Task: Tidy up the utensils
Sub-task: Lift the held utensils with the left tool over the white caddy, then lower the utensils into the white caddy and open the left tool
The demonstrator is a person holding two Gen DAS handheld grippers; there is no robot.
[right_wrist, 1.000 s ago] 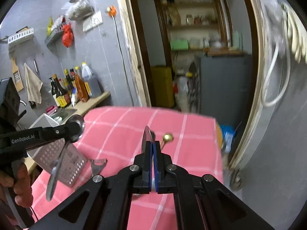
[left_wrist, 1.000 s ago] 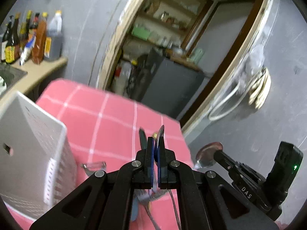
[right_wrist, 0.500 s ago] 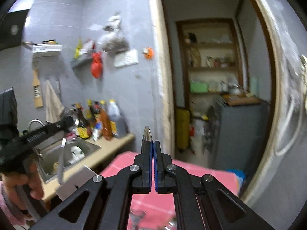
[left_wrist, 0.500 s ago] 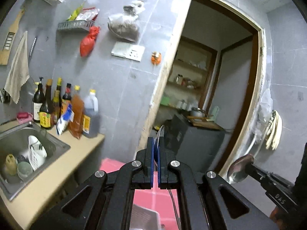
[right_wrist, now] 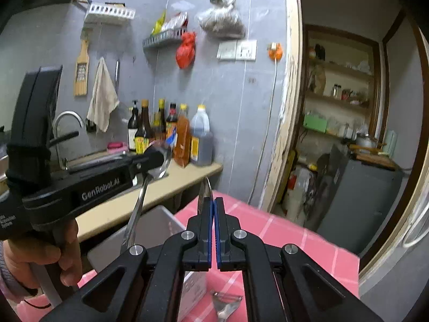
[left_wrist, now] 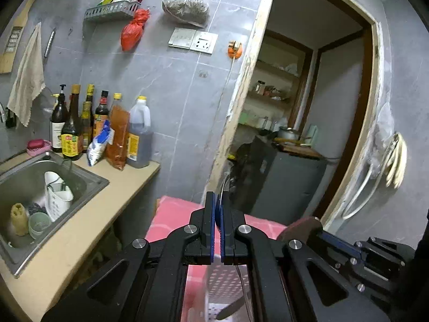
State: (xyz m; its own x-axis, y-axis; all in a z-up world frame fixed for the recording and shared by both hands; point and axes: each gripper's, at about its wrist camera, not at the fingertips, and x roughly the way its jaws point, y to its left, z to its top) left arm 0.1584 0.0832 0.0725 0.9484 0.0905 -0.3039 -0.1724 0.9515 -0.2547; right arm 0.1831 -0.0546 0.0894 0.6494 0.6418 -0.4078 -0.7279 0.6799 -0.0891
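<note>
Risk: spoon slip over the basket, both tongs loaded.
My left tongs (right_wrist: 158, 161) are clamped on a spoon (right_wrist: 139, 201) by its bowl, handle hanging toward 7 o'clock above the white basket (right_wrist: 161, 222); my right tongs (right_wrist: 213, 209) are pinched tight on a second spoon (right_wrist: 205, 191), tip showing at 12. Judgement: smooth curved metal in thin pads could pivot or drop short onto the pink cloth (right_wrist: 295, 230). The peeler (right_wrist: 226, 304) lies at 6, still unsorted.
</note>
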